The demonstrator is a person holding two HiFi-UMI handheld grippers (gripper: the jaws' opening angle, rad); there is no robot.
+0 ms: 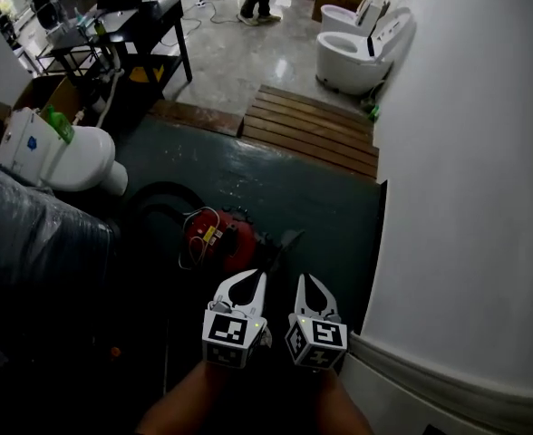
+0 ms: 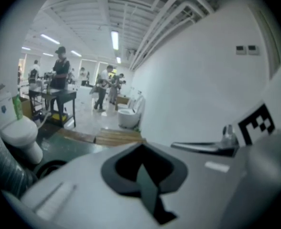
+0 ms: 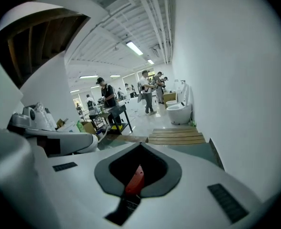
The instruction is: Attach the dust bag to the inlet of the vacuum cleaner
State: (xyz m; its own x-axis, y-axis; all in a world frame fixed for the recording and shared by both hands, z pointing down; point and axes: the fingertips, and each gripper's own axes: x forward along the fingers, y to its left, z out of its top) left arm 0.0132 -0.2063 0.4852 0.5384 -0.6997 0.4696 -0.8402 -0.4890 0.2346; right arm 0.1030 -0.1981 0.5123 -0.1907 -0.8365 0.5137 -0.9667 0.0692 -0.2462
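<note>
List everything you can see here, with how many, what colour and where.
round red vacuum cleaner: one, red, on the dark floor just ahead of the grippers
black hose: one, black, looping left of the vacuum cleaner
white ceramic toilets: three, white, one at left, two at top right by the wall
slatted wooden platform: one, brown, beyond the vacuum cleaner
black table: one, black, top left
plastic-wrapped bulk: one, dark, far left
left gripper: one, white, shut, empty, bottom centre
right gripper: one, white, shut, empty, beside it
</note>
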